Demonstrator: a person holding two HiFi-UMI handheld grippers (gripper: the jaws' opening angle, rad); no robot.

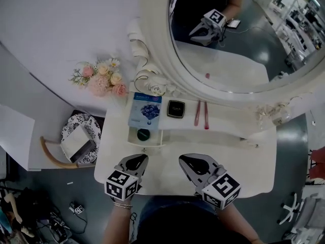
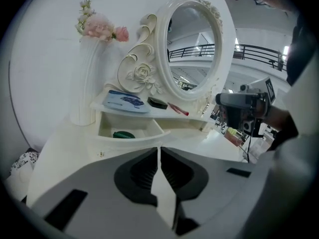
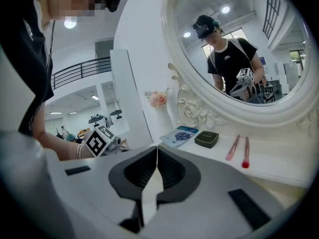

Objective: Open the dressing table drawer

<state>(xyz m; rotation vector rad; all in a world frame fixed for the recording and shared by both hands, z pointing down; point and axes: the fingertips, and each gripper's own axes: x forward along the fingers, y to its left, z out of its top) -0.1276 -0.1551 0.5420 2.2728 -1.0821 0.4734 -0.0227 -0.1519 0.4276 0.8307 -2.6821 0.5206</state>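
Looks steeply down on a white dressing table: bare tabletop [image 1: 254,156] at centre right, oval mirror [image 1: 157,44] filling the upper right of the frame. Shows the small drawer [image 1: 145,144] left of centre, under a raised shelf [image 1: 228,120], pulled out toward the bottom of the frame, with a dark green object [image 1: 143,134] lying inside. On the shelf, from left to right: blue packet [image 1: 145,110], black compact [image 1: 175,109], two pink-red sticks [image 1: 201,114]. Pink and cream flowers [image 1: 101,78] to the upper left of the shelf.

Near the bottom edge, left gripper [image 1: 138,159] just below the open drawer's front, right gripper [image 1: 187,160] beside it at centre, each pointing up the frame over the front of the tabletop.

In the left gripper view, fingers [image 2: 139,171] pressed together at the tips with nothing between them, open drawer beyond at centre left. In the right gripper view, fingers [image 3: 174,171] likewise closed tip to tip and empty, with the shelf beyond at centre right.
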